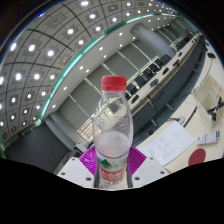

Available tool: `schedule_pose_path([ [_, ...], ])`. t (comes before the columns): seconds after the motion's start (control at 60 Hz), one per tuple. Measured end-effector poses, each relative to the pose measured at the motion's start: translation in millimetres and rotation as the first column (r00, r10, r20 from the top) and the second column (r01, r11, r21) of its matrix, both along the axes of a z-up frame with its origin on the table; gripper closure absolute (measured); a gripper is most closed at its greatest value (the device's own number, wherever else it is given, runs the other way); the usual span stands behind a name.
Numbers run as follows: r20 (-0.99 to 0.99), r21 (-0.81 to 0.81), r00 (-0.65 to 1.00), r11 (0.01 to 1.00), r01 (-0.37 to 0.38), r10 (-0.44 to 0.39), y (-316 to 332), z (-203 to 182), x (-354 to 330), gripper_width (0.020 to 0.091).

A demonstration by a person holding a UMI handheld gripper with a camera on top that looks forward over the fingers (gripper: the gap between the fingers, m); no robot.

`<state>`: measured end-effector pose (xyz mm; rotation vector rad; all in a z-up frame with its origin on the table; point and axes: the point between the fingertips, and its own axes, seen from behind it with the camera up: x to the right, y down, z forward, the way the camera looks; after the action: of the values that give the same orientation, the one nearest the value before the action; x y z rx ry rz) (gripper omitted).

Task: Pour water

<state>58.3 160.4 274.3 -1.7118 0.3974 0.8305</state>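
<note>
In the gripper view, you had the water bottle upright between the 2 fingers, its red cap on top and its green label low down, where the magenta pads showed at either side of it. The pads sat tight against the bottle's sides, so the gripper read as pinching the bottle rather than standing spread around it. The bottle looked lifted, with the room tilted behind it: a ceiling of small lights far above, rows of desks running away to the right, and a near table to the right carrying white papers and a red round thing.

No cup or other vessel to receive the water showed anywhere. The cap appeared to be on, so in my judgement tipping now would pour nothing. With the grip low on the label, a thin plastic body could buckle or slip as you tilted it, and any spill would likely reach the papers.
</note>
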Motion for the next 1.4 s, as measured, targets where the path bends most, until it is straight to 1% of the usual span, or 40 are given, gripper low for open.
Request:
schedule_pose_path([
  [0.133,0.275,0.114,0.957,0.991,0.065,-0.094,6.0,11.2,68.6,0.0731],
  [0.217,0.438,0.139,0.887,0.986,0.095,-0.147,14.7,-8.6,106.8,0.0732],
  [0.267,0.517,0.141,0.840,0.985,0.104,-0.163,15.3,-34.2,125.2,0.0732],
  [0.3,0.560,0.128,0.812,0.986,0.107,-0.161,18.2,-43.3,139.0,0.0732],
  [0.383,0.634,0.087,0.759,0.990,0.116,-0.144,22.3,-83.2,158.7,0.0731],
  [0.4,0.642,0.080,0.753,0.990,0.116,-0.141,25.9,-100.9,162.9,0.0730],
  [0.433,0.654,0.062,0.746,0.991,0.116,-0.128,27.5,-116.9,167.8,0.0731],
  [0.517,0.669,0.012,0.736,0.993,0.121,-0.098,19.6,-145.3,179.3,0.0730],
  [0.533,0.671,0.004,0.735,0.992,0.124,-0.095,26.1,-158.0,181.5,0.0732],
  [0.583,0.676,-0.020,0.732,0.992,0.125,-0.079,22.6,-176.9,185.2,0.0731],
  [0.7,0.703,-0.054,0.709,0.990,0.133,-0.057,20.5,-211.0,191.9,0.0731],
  [0.733,0.703,-0.019,0.707,0.992,0.127,-0.077,18.7,-209.1,190.5,0.0730],
  [0.783,0.713,-0.011,0.696,0.991,0.130,-0.083,22.7,-208.6,191.9,0.0727],
  [0.817,0.718,-0.012,0.691,0.991,0.133,-0.084,20.1,-209.2,190.7,0.0714],
  [0.867,0.718,-0.012,0.690,0.990,0.141,-0.090,19.5,-209.7,190.6,0.0666],
  [0.95,0.712,-0.036,0.697,0.987,0.158,-0.086,18.9,-210.6,194.1,0.0543],
  [0.967,0.709,-0.047,0.701,0.985,0.166,-0.084,17.2,-211.9,195.1,0.0507],
  [0.983,0.705,-0.057,0.704,0.983,0.173,-0.083,16.0,-212.6,195.9,0.0455],
  [1.017,0.700,-0.072,0.710,0.981,0.180,-0.079,17.7,-214.6,200.0,0.0291],
  [1.033,0.697,-0.074,0.713,0.980,0.184,-0.081,13.0,-211.8,199.6,0.0228],
  [1.067,0.692,-0.080,0.717,0.978,0.191,-0.083,7.9,-208.2,201.2,0.0271],
  [1.083,0.691,-0.086,0.718,0.977,0.196,-0.083,4.5,-206.4,202.0,0.0275],
  [1.133,0.694,-0.099,0.716,0.974,0.204,-0.079,-8.0,-199.7,202.7,0.0239],
  [1.15,0.696,-0.104,0.714,0.973,0.206,-0.077,-9.2,-198.4,206.3,0.0236],
  [1.2,0.705,-0.120,0.706,0.970,0.210,-0.066,-27.3,-189.8,203.6,0.0248],
  [1.283,0.721,-0.158,0.692,0.962,0.221,-0.041,-63.6,-176.6,198.2,0.0247],
  [1.4,0.736,-0.238,0.677,0.941,0.240,0.013,-130.2,-160.7,180.0,0.0246],
])
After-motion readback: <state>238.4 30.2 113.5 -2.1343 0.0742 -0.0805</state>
